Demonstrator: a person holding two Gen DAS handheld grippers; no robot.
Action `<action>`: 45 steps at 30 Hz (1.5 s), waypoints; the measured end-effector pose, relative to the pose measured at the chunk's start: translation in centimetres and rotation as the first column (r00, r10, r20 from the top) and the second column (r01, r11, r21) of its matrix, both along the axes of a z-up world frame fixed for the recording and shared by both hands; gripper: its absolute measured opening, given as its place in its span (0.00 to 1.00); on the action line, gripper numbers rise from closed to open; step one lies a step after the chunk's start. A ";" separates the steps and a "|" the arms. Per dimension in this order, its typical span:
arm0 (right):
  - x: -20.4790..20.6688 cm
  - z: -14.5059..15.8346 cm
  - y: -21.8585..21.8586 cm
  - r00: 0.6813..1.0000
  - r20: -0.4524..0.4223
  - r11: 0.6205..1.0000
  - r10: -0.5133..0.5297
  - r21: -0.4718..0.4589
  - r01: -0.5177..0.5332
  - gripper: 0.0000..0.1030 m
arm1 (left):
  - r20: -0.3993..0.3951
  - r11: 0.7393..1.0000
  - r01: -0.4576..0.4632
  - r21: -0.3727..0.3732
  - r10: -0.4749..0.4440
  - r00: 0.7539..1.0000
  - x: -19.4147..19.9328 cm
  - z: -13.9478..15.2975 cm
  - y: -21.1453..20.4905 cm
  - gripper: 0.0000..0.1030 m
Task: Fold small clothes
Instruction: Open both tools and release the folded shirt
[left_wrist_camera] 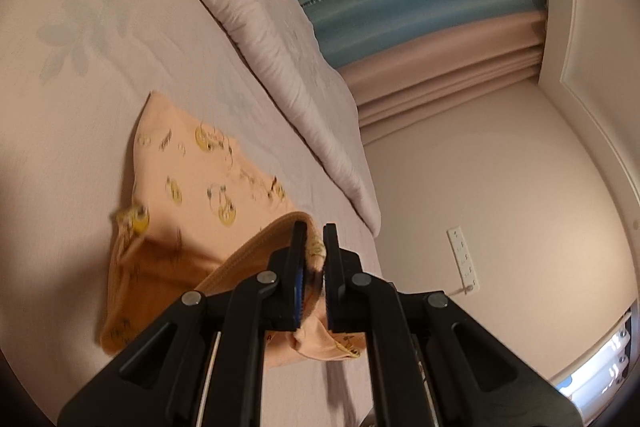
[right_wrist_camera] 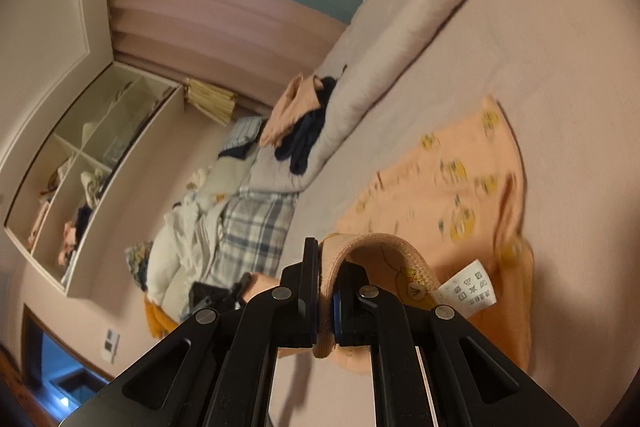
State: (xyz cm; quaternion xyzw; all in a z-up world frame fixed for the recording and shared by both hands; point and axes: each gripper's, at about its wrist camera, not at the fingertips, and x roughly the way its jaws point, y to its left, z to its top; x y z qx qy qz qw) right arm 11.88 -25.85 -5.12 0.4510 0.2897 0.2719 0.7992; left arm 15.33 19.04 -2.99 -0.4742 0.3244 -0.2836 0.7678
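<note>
Both tools are clamped on the ribbed waistband of the peach printed garment: the left gripper [left_wrist_camera: 314,267] pinches one end, the right gripper [right_wrist_camera: 326,291] the other, and the garment [left_wrist_camera: 192,183] trails ahead of the fingers onto the bed sheet [left_wrist_camera: 100,67]. If either thin pinch slips, I judge the waistband would drop and the fold land crooked

left gripper [left_wrist_camera: 313,251]: clamped, angled slightly down | right gripper [right_wrist_camera: 325,267]: clamped, apparently tilted slightly down too
</note>
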 end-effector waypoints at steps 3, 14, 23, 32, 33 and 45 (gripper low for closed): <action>1.4 0.7 -0.3 1.000 0.014 1.000 -0.013 -0.006 0.013 0.09 | 0.005 1.000 -0.026 0.005 0.026 1.000 1.3 0.4 0.5 0.04; 6.2 -1.5 -2.0 0.988 -0.092 0.991 -0.125 -0.055 0.120 0.08 | -0.095 0.992 -0.122 0.022 0.123 0.988 6.1 -2.3 2.7 0.04; 9.3 -3.6 -2.4 0.967 -0.198 0.985 -0.158 -0.100 0.140 0.08 | -0.180 0.986 -0.149 0.074 0.161 0.970 9.4 -4.8 3.4 0.04; 10.4 -6.7 -4.3 0.883 -0.385 0.962 -0.268 -0.152 0.225 0.08 | -0.256 0.960 -0.163 0.229 0.221 0.941 12.0 -6.8 3.6 0.04; 10.3 -7.0 -4.6 0.869 -0.406 0.958 -0.283 -0.160 0.238 0.09 | -0.266 0.953 -0.170 0.252 0.237 0.934 12.3 -7.0 3.7 0.04; 7.0 -0.6 -3.7 0.962 -0.209 0.874 -0.173 -0.482 0.052 0.18 | -0.140 0.812 -0.108 0.573 0.226 0.964 9.1 -3.4 3.1 0.05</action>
